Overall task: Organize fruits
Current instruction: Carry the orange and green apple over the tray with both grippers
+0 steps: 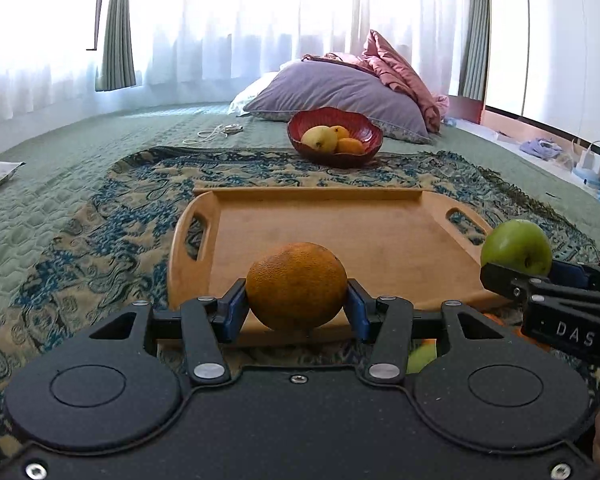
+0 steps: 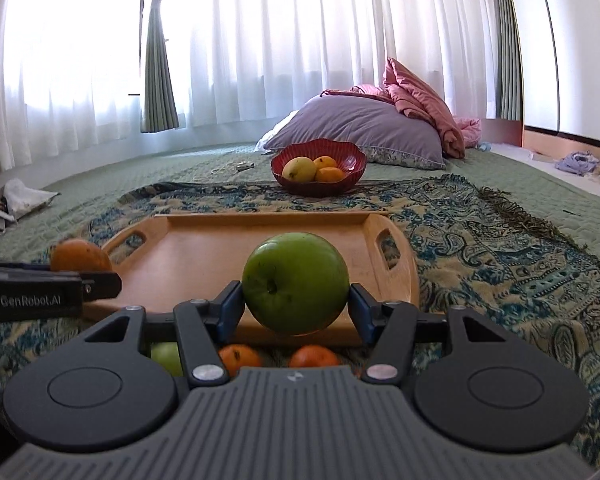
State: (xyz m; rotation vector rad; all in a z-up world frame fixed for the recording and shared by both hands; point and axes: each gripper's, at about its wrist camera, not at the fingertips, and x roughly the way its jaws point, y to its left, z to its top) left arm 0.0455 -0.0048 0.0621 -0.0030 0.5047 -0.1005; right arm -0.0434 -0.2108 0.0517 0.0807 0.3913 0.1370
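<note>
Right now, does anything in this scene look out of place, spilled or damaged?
Nothing looks spilled or damaged. The left gripper holds an orange and the right gripper a green apple, both over the near edge of the wooden tray. The red bowl sits upright with fruit inside.

An orange (image 1: 296, 285), round with a pebbled skin, sits clamped between the blue pads of the left hand-held gripper (image 1: 297, 300), raised over the near edge of the wooden tray (image 1: 340, 232). A smooth green apple (image 2: 295, 282), its stem dimple facing the camera, is pinched in the right hand-held gripper (image 2: 296, 304) above the same tray edge. Beyond the tray, a red scalloped bowl (image 2: 352, 160) holds a yellow-green fruit (image 2: 299, 169) and two small oranges (image 2: 329, 175). Below the right gripper, two more small oranges (image 2: 314, 356) and a green fruit (image 2: 167, 356) lie on the patterned cloth (image 2: 500, 248).
</note>
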